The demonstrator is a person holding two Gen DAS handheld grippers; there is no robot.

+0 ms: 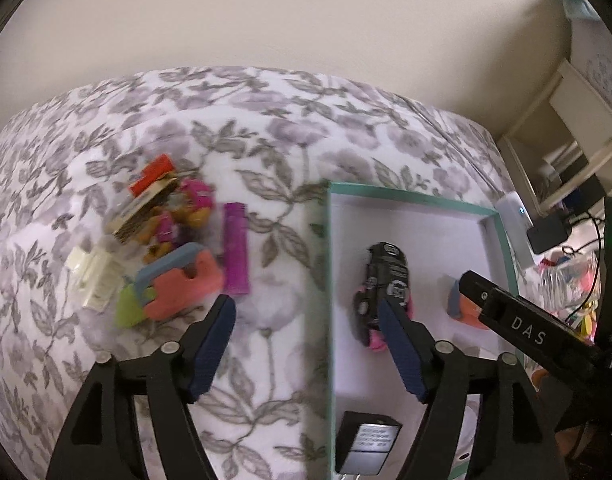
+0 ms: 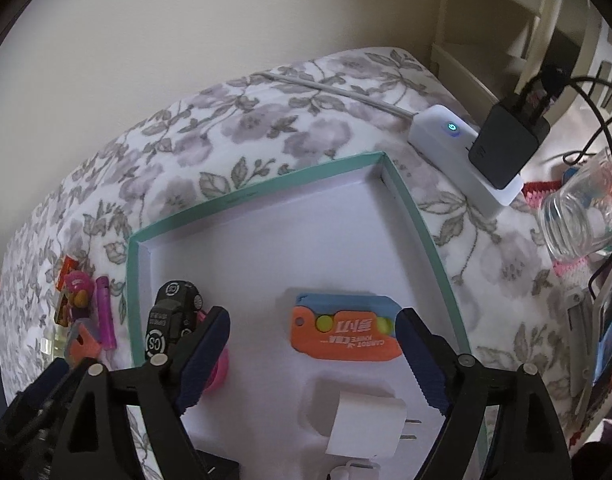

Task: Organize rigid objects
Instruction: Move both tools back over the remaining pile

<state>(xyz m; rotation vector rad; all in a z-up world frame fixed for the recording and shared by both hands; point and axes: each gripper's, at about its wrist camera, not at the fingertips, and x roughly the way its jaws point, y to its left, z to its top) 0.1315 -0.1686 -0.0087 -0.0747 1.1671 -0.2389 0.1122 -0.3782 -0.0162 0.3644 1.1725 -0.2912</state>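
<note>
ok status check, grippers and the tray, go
Left gripper open, empty. Right gripper open over orange toy knife in tray. Loose pile on bedspread, nothing blocking.

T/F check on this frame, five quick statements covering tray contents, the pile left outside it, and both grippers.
1. The orange and blue toy knife lies inside the teal-rimmed tray. True.
2. The purple tube is in the tray. False: it lies on the floral cover, outside the tray, beside the pile of toys.
3. The right gripper is clamped on the toy knife. False: its jaws stand open, clear of it.
4. A white plug adapter sits in the tray. True.
5. The left gripper holds the black toy car. False: it is open and holds nothing.
</note>
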